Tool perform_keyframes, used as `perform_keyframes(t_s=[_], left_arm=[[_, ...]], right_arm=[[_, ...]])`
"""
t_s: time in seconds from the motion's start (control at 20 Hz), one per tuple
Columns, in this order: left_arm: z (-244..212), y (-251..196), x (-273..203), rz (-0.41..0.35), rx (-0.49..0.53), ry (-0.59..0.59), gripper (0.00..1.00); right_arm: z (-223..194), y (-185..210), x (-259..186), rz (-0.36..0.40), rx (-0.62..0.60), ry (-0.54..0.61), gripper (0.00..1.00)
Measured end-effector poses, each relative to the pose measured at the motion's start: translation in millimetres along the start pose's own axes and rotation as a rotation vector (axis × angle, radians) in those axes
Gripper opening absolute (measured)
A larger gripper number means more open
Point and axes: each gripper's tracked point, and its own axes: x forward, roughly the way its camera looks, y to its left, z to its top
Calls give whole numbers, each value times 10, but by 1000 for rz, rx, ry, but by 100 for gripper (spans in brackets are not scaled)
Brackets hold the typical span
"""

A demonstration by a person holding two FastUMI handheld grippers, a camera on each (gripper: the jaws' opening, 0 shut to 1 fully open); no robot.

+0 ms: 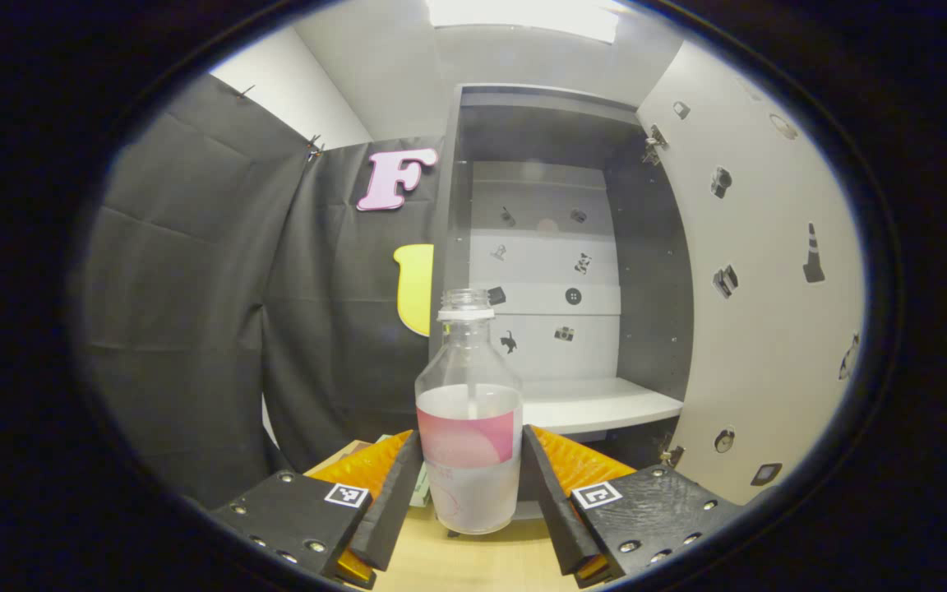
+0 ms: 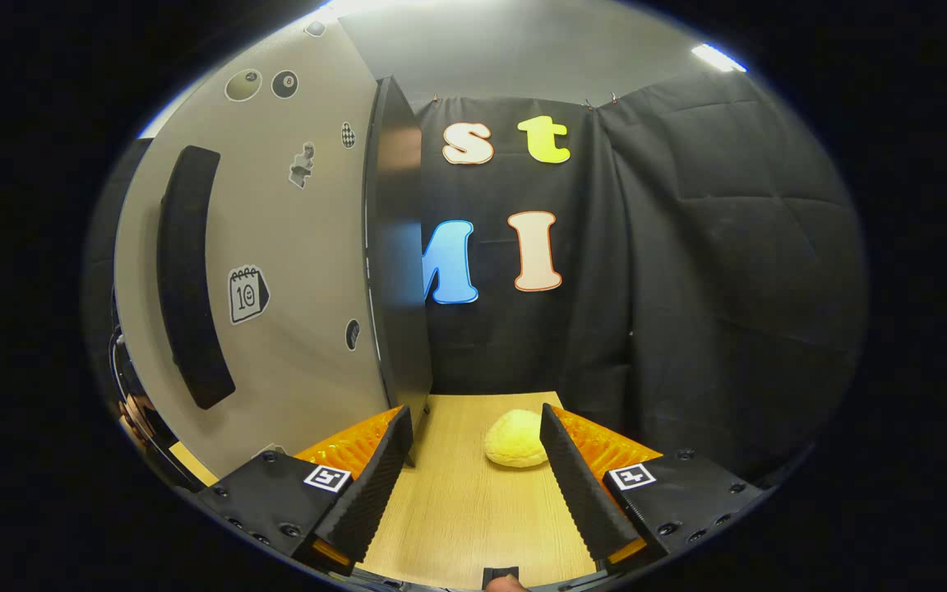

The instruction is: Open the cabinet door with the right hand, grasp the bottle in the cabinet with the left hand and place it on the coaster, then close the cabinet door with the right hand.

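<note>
Left gripper (image 1: 472, 493) – fingers apart, one on each side of the bottle (image 1: 468, 427), flanking its lower body. Gaps look slim, but whether the pads actually touch the plastic is hard to tell from this angle, so not calling it a grip.

Bottle stands upright, long axis vertical, cap off, dead centre between the left fingers. Its base seems to sit on the wooden tabletop (image 1: 473, 567), in front of the cabinet (image 1: 547, 247) rather than on the shelf (image 1: 597, 403) behind it. A sliver of something flat shows just left of the bottle base, possibly the coaster, too hidden to say.

Beyond the bottle: the cabinet interior, open, shelf bare. Cabinet door (image 1: 769, 288) swung wide to the right of the bottle.

Right gripper (image 2: 473, 485) – fingers apart, holding nothing, over the table (image 2: 457, 510). A yellow rounded lump (image 2: 516, 439) lies on the wood just past its fingers, toward the right-hand finger.

The door's outer face (image 2: 276, 263) with its dark handle bar (image 2: 190, 279) stands to the left of the right gripper, and the door edge (image 2: 395, 247) is just beside its left-hand finger, near but apart.

Judgement: bottle is out of the cabinet, door not yet closed. The right gripper is the one near the door, and the handle lies to its left – that's the relation the closing move depends on.
</note>
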Motion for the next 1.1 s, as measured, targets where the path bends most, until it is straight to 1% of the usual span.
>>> perform_keyframes(t_s=[0.4,0.6,0.65,0.7,0.75,0.8,0.85,1.0,1.05,1.1], left_arm=[[-511,193,-461,54,-17,41,72],[-883,323,-651,82,-38,82,72],[-1003,323,-698,88,-50,93,75],[-1092,331,-703,88,-62,100,77],[-1194,348,-700,88,-71,107,72],[-1271,358,-712,88,-76,114,72],[-1375,374,-747,89,-78,122,75],[-1663,410,-813,102,-77,153,75],[-1763,414,-825,107,-81,167,72],[-1869,421,-844,114,-83,181,75]], right_arm=[[-74,8,-98,20,-4,13,98],[-113,53,-120,29,-17,28,98],[-128,69,-122,30,-21,30,98],[-132,82,-132,32,-24,29,98],[-131,94,-136,34,-28,26,98],[-138,99,-143,34,-31,24,98],[-161,98,-147,33,-32,26,98],[-215,71,-158,30,-32,38,98],[-235,62,-155,28,-33,44,98],[-252,43,-161,27,-34,51,98]])
